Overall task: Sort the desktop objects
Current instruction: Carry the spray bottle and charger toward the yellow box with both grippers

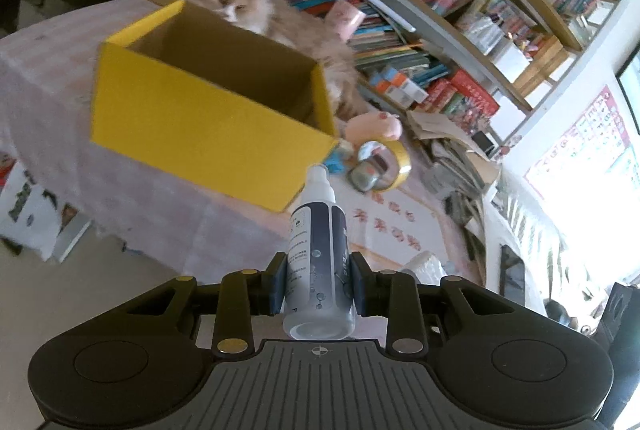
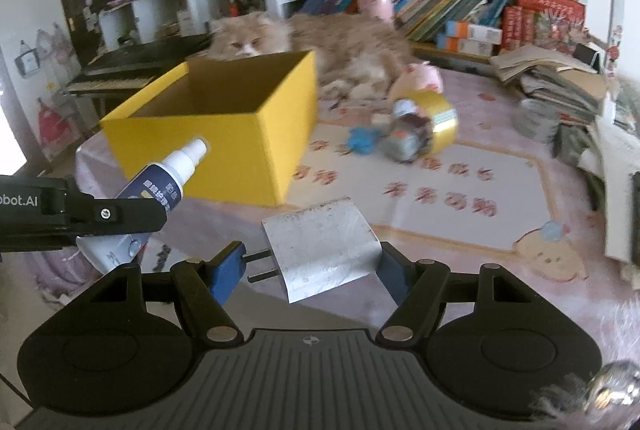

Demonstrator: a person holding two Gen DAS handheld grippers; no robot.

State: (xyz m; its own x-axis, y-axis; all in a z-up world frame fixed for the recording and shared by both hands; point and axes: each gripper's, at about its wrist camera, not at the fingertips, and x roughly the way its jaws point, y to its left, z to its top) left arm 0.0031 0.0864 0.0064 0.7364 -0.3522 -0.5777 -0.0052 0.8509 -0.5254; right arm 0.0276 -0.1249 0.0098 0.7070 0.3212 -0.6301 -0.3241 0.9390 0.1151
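While the yellow box [image 2: 224, 134] is near, a spray bottle [image 1: 318, 262] is clamped in the left gripper [image 1: 318, 288] and a white plug [image 2: 320, 250] in the right gripper [image 2: 310, 270]. Both should be lifted over the box's rim, then let go gently, away from the cat [image 2: 256, 38] behind the box.

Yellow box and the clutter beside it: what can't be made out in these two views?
- Yellow box floor: both views, hidden by its own walls, so contents unknown.
- Items inside the tape roll: both views, motion-blurred, not identifiable.
- Spray bottle label: left wrist view, print too small.
- Cat: lower body behind the box.
- White plug adapter: far pad contact hidden, right wrist view.
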